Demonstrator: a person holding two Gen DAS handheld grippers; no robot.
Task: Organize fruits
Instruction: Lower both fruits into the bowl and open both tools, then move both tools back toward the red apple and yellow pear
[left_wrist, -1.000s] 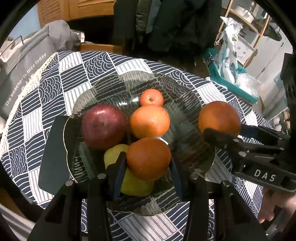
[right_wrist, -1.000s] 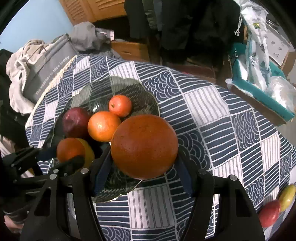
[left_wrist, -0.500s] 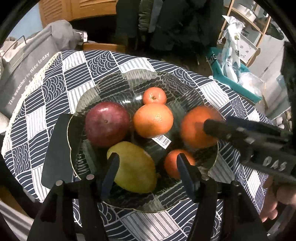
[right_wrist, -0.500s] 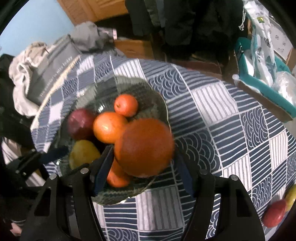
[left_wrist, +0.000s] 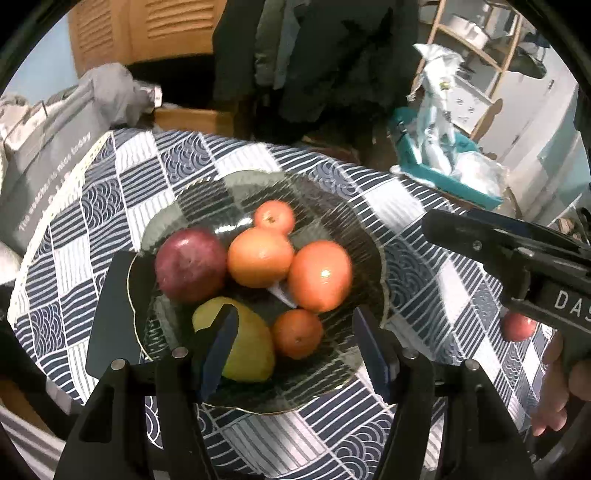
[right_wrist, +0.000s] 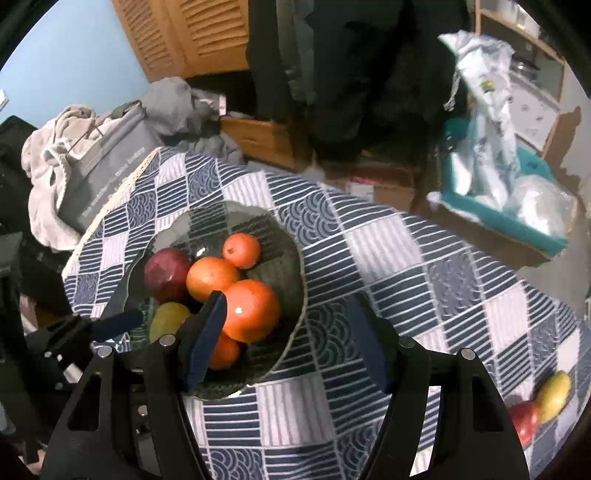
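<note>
A ribbed glass bowl (left_wrist: 365, 236) (right_wrist: 275, 271) sits on the checked tablecloth and holds a dark red apple (left_wrist: 190, 264), a yellow fruit (left_wrist: 247, 347) and several oranges. A large orange (left_wrist: 319, 275) (right_wrist: 251, 310) and a small orange (left_wrist: 297, 333) (right_wrist: 223, 350) lie at the bowl's near side. My left gripper (left_wrist: 293, 347) hangs open above the near rim with nothing between its pads. My right gripper (right_wrist: 288, 339) (left_wrist: 439, 229) is open too, over the bowl's right edge, free of the large orange. The left gripper (right_wrist: 123, 321) shows at the bowl's left in the right wrist view.
A red fruit (right_wrist: 522, 419) (left_wrist: 517, 326) and a yellow fruit (right_wrist: 554, 395) lie on the cloth far to the right, near the table's edge. A grey bag (left_wrist: 48, 173) rests against the table's left side. A teal tray with plastic bags (right_wrist: 509, 214) stands behind the table.
Both grippers opened and let their oranges go into the bowl, where the oranges now lie. Both then rose and drew back from the bowl.
</note>
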